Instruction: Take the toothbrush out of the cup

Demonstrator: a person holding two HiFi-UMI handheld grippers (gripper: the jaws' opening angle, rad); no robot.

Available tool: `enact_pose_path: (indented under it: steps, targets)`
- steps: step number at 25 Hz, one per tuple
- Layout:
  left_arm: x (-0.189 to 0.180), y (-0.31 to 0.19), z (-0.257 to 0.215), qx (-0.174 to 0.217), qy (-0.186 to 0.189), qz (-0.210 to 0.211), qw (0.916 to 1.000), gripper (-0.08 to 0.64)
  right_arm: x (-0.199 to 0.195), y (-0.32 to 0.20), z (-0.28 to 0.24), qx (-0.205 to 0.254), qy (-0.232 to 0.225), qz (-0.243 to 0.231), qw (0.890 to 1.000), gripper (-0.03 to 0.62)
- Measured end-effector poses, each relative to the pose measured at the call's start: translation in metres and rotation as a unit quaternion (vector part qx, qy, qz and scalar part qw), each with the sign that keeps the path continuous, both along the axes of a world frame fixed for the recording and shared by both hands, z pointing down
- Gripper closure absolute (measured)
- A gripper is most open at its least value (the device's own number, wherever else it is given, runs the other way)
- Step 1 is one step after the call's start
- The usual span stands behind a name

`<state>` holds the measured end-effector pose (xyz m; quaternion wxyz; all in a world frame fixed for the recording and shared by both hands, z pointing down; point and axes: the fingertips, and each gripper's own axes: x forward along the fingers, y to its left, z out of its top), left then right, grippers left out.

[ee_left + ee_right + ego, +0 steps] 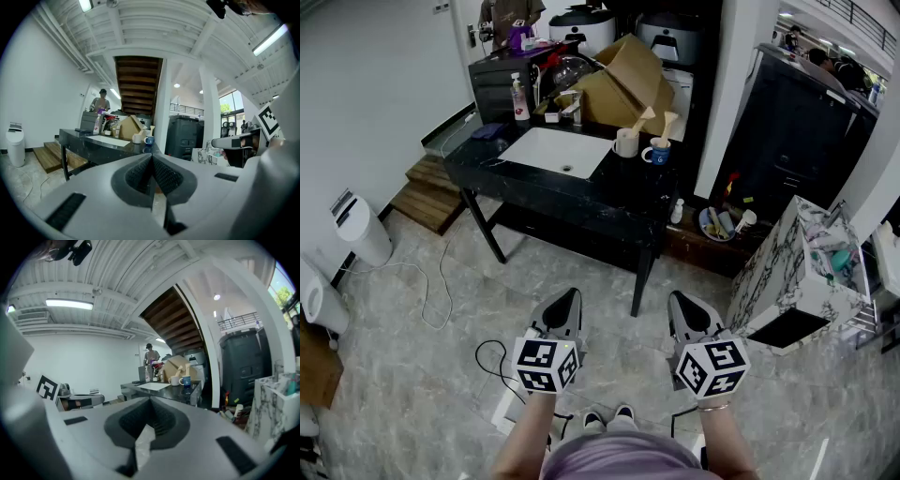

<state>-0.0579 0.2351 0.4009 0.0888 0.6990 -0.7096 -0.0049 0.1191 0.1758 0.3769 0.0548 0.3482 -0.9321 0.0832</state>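
Note:
On the black counter (609, 192) far ahead stand a cream cup (625, 142) and a blue mug (657, 152). A pale toothbrush (643, 119) leans out of the cream cup, and another toothbrush (669, 122) sticks up from the blue mug. Both cups show small in the left gripper view (137, 138) and the right gripper view (174, 380). My left gripper (565, 294) and right gripper (680, 296) hang side by side over the floor, well short of the counter. Both are shut and hold nothing, their jaws meeting at the tips (152, 155) (151, 399).
A white sink basin (555, 152) is set in the counter, with a cardboard box (623, 80) and a bottle (520, 98) behind it. A marble-patterned cabinet (802, 272) stands to the right, wooden steps (427, 192) and a white bin (358, 225) to the left. Cables (422, 281) lie on the floor. A person (508, 14) stands at the back.

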Motion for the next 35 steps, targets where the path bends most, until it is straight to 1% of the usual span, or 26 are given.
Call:
enact_pose_path:
  steps: [6, 9, 12, 14, 17, 19, 21, 25, 30, 32, 35]
  targets:
    - [0.001, -0.001, 0.005, -0.012, 0.005, -0.015, 0.9998, 0.560, -0.001, -0.003, 0.001, -0.010, -0.013, -0.015, 1.000, 0.591]
    - [0.002, -0.005, 0.006, -0.012, 0.003, -0.023, 0.9997, 0.560, -0.002, -0.008, 0.001, -0.008, -0.019, -0.026, 0.999, 0.591]
    - [0.006, -0.013, 0.005, -0.010, 0.002, -0.021, 0.9997, 0.555, 0.000, -0.015, 0.002, -0.004, -0.020, -0.029, 0.999, 0.591]
    - [0.008, -0.020, 0.004, -0.009, 0.005, -0.021, 0.9997, 0.503, 0.004, -0.020, 0.001, -0.004, -0.023, -0.030, 0.999, 0.591]
    - [0.012, -0.031, 0.003, -0.010, 0.011, -0.022, 0.9996, 0.455, 0.010, -0.028, 0.001, -0.006, -0.025, -0.033, 0.999, 0.591]
    - [0.015, -0.038, 0.004, -0.014, 0.018, -0.020, 0.9995, 0.393, 0.013, -0.032, 0.003, -0.010, -0.025, -0.034, 0.999, 0.591]
    - [0.017, -0.045, 0.006, -0.021, 0.021, -0.017, 0.9994, 0.351, 0.015, -0.036, 0.006, -0.015, -0.027, -0.033, 0.999, 0.590]
    - [0.012, -0.062, 0.007, -0.026, 0.018, -0.013, 0.9994, 0.300, 0.013, -0.050, 0.011, -0.024, -0.029, -0.030, 0.999, 0.590]
    - [-0.003, -0.098, 0.012, -0.025, 0.021, -0.003, 0.9995, 0.251, 0.004, -0.082, 0.017, -0.028, -0.034, -0.017, 0.999, 0.590]
    - [-0.012, -0.117, 0.015, -0.025, 0.020, 0.004, 0.9995, 0.249, -0.005, -0.097, 0.019, -0.027, -0.034, -0.014, 0.999, 0.591]
    - [-0.027, -0.154, 0.017, -0.026, 0.008, 0.021, 0.9994, 0.249, -0.020, -0.128, 0.021, -0.025, -0.031, -0.006, 0.999, 0.591]
